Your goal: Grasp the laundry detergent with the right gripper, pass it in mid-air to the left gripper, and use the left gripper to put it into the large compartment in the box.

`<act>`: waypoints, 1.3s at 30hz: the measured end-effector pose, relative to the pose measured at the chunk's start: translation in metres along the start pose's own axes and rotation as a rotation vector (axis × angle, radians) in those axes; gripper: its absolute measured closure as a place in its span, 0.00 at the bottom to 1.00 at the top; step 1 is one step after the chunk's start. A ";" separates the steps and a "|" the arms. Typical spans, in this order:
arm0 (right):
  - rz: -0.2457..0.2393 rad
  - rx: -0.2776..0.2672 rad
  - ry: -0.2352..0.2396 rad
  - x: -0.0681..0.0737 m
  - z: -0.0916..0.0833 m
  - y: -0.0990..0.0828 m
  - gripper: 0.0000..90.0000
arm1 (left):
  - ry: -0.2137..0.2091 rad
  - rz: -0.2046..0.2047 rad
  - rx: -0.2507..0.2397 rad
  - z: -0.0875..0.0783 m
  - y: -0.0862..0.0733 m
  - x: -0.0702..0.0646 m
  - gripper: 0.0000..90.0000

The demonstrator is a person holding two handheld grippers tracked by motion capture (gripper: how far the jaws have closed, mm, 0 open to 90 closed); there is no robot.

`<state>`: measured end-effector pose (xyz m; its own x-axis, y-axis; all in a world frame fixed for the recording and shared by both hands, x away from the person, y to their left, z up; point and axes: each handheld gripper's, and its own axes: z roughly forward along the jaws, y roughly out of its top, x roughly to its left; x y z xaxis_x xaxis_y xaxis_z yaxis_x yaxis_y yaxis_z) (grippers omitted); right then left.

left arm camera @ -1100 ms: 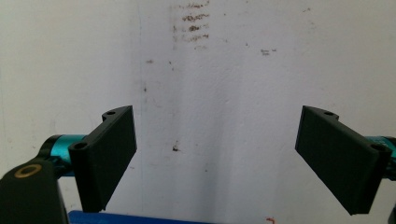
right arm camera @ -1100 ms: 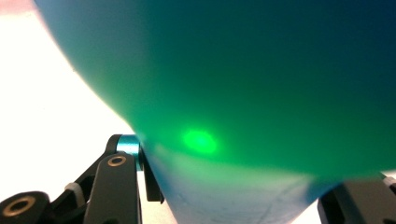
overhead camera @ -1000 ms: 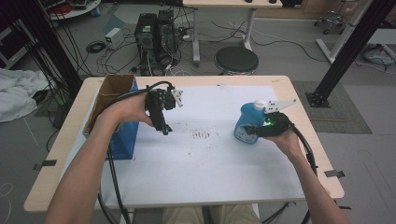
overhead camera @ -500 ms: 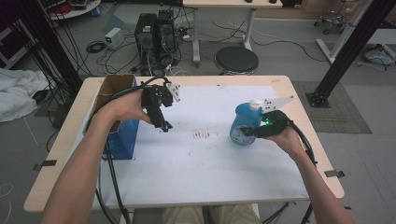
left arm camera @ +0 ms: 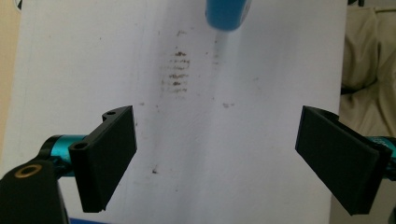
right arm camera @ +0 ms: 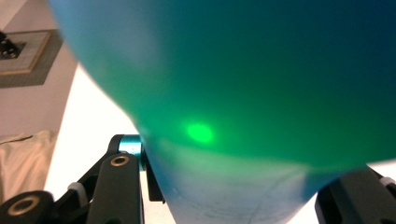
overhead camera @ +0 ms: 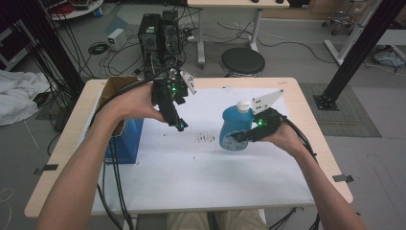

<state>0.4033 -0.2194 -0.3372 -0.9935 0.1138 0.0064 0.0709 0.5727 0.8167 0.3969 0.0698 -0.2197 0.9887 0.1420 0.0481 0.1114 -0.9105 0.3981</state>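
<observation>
The right tool (overhead camera: 238, 138) clenches the blue bottle (overhead camera: 233, 128), lifted just off the bench (overhead camera: 306, 110), cap up. The left tool (overhead camera: 181, 125), jaws spread and empty, hangs beside it. Keep the squeeze steady and the bottle upright; bring the left tool level to the cap.
</observation>
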 end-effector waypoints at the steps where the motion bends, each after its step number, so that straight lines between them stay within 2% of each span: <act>1: -0.005 0.003 0.009 0.002 0.003 0.004 0.52 | -0.003 0.002 -0.004 0.000 0.004 -0.002 0.14; 7: -0.037 0.007 0.065 0.007 0.028 0.023 0.52 | -0.016 0.010 0.007 0.003 0.022 -0.010 0.14; 9: -0.043 0.006 0.069 0.008 0.031 0.025 0.52 | -0.022 -0.003 0.014 0.005 0.026 -0.011 0.14; 17: -0.045 -0.007 0.089 0.009 0.047 0.030 0.52 | -0.029 -0.005 0.027 0.019 0.038 -0.013 0.14; 22: -0.047 -0.009 0.088 0.010 0.049 0.030 0.52 | -0.041 -0.004 0.036 0.033 0.047 -0.015 0.14; 36: -0.050 -0.005 0.085 0.010 0.052 0.029 0.52 | -0.053 -0.014 0.042 0.046 0.058 -0.013 0.14; 37: -0.050 -0.005 0.085 0.010 0.052 0.029 0.52 | -0.054 -0.012 0.043 0.046 0.058 -0.013 0.19; 39: -0.050 -0.006 0.081 0.010 0.052 0.029 0.52 | -0.060 -0.012 0.037 0.047 0.059 -0.013 0.19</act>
<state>0.4005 -0.1593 -0.3431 -0.9997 0.0190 0.0126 0.0212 0.5715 0.8203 0.3955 -0.0035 -0.2399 0.9914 0.1300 -0.0122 0.1255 -0.9228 0.3644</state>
